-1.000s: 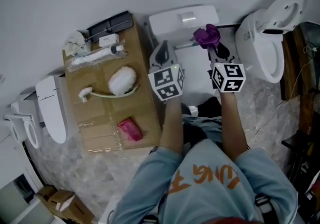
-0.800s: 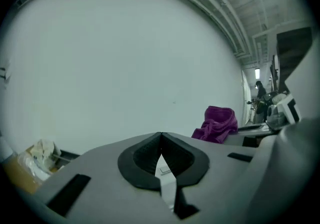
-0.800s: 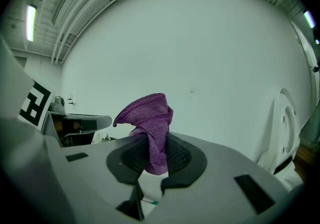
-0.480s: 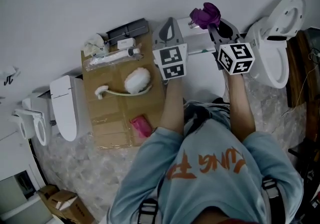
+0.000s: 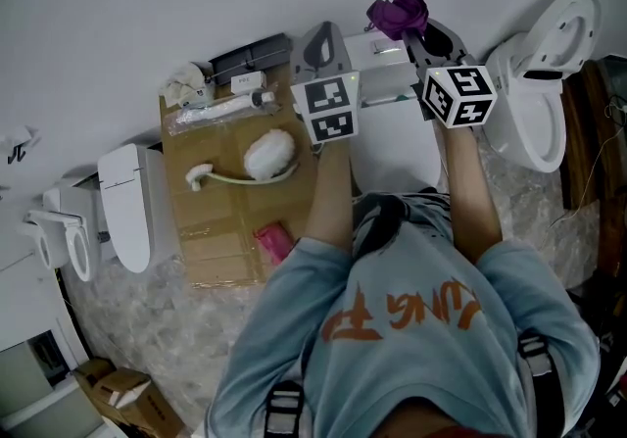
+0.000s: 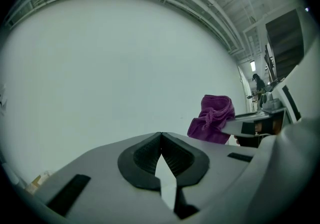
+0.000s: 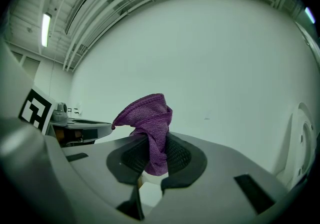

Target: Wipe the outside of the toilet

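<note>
Crumpled purple cloth (image 7: 146, 114) in right gripper (image 7: 151, 144)

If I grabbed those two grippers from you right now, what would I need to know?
Left gripper: shut, empty, held up toward the wall.
Right gripper: shut on the purple cloth, also held up; the cloth is in the air, off the toilet.
Toilet: right in front of you, lid down, tank against the wall.
Done: the cloth is in the gripper. Whether any wiping has happened cannot be told.
Left: probably lower the cloth and wipe the tank, lid and sides.
</note>
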`<state>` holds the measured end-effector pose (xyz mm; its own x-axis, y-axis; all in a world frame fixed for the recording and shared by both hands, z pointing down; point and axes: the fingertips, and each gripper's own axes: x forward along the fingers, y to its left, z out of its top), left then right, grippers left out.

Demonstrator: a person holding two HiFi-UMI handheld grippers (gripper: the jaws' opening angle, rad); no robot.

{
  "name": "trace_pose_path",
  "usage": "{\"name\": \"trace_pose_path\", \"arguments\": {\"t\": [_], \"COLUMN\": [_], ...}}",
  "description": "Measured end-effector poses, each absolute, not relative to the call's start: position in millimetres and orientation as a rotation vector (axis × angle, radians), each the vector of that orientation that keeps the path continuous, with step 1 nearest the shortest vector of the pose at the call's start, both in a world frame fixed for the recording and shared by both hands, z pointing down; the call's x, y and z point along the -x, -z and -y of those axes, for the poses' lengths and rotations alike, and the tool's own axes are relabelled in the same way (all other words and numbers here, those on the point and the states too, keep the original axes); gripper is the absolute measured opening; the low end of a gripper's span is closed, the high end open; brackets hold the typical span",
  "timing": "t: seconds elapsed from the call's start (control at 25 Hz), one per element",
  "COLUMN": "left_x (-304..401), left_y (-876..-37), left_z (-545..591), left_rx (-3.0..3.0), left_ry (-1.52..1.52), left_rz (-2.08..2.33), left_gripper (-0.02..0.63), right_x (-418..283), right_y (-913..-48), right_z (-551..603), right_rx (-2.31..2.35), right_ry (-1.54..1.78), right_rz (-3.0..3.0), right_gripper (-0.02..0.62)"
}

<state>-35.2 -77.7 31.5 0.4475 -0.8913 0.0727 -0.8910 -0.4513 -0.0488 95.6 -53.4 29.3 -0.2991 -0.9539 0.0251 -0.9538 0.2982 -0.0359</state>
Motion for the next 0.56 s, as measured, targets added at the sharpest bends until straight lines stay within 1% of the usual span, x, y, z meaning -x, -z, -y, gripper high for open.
{"name": "trace_pose_path", "arguments": {"t": [0.56], "left_x": [12], "left_y": [-34], "left_z": [85], "left_rx": [2.684], "left_ry": [0.169], "left_rz": [-1.549], "left_gripper": [0.025], "right_x": [-110], "right_y": [-31], "right_z": [55], "right_rx": [1.902], "right_ry": [0.032], "right_rz": [-2.491], "right_gripper": [0.077]}}
